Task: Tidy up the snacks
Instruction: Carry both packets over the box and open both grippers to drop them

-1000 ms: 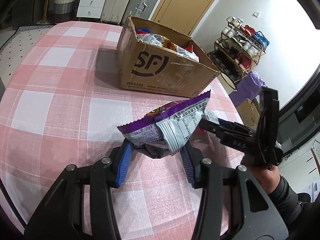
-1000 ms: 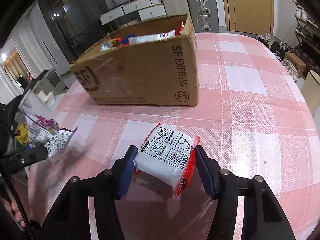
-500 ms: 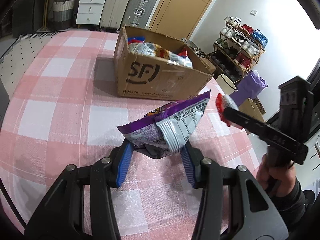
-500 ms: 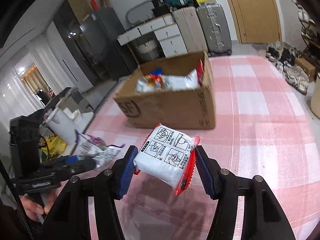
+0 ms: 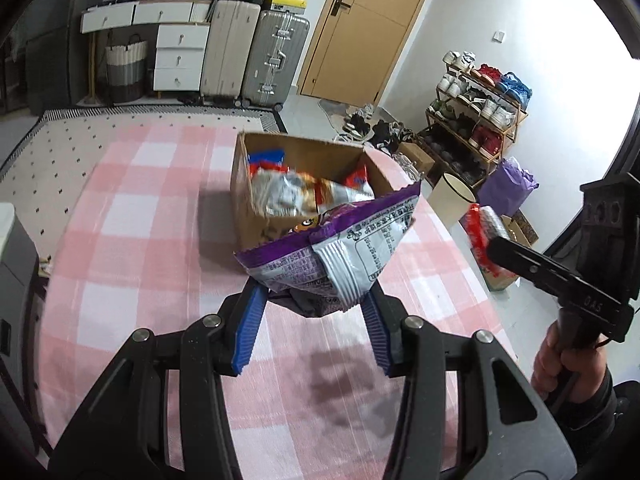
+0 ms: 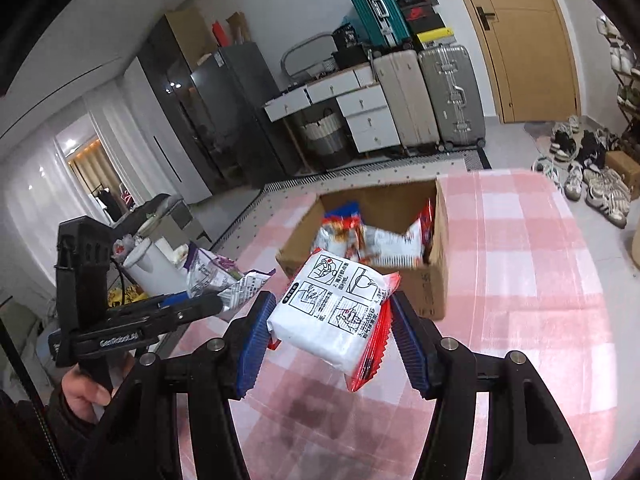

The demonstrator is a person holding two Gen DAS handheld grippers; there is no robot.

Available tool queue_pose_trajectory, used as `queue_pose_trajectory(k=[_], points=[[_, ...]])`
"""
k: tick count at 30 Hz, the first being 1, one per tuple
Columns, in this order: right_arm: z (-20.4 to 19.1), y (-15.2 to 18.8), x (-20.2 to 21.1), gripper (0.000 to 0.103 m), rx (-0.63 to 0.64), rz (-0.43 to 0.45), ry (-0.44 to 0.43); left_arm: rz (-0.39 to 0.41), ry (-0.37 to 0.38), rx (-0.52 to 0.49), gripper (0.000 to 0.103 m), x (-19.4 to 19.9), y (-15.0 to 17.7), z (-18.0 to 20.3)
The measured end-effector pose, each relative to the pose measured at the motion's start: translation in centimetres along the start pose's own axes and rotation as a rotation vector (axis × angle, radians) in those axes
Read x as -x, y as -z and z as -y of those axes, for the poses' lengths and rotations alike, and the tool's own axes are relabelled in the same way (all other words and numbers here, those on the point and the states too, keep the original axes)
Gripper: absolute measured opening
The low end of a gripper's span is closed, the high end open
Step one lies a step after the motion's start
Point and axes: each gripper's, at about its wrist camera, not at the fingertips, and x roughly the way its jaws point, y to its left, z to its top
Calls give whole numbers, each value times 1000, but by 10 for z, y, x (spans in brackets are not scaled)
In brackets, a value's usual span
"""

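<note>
Left tongs (image 5: 314, 312) pinch purple snack bag (image 5: 340, 256); right tongs (image 6: 328, 336) pinch white noodle packet (image 6: 332, 316), above counter (image 5: 140, 248), near cardboard box (image 6: 436, 280).

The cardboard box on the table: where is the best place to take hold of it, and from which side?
Grip the top edge of a side wall of the box, coming from above. The box is open, so its thin upright walls are bare at the rim; the body looks too wide, and snacks fill the inside.

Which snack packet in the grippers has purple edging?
The crinkled purple-and-silver snack bag clamped in the left gripper. The right gripper holds a white packet with red edges and printed instruction drawings.
</note>
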Motion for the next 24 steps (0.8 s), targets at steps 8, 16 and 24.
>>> queue_pose_trajectory(k=[8,16,24], points=[[-8,-34,17,59,70,50,8,3,-4,-17,44,4,-36,5],[-12,-76,16,59,125,70,9,7,-18,-42,44,0,-75,13],[-12,-121,-4,59,162,89,37,12,-8,-55,44,-34,-124,23]])
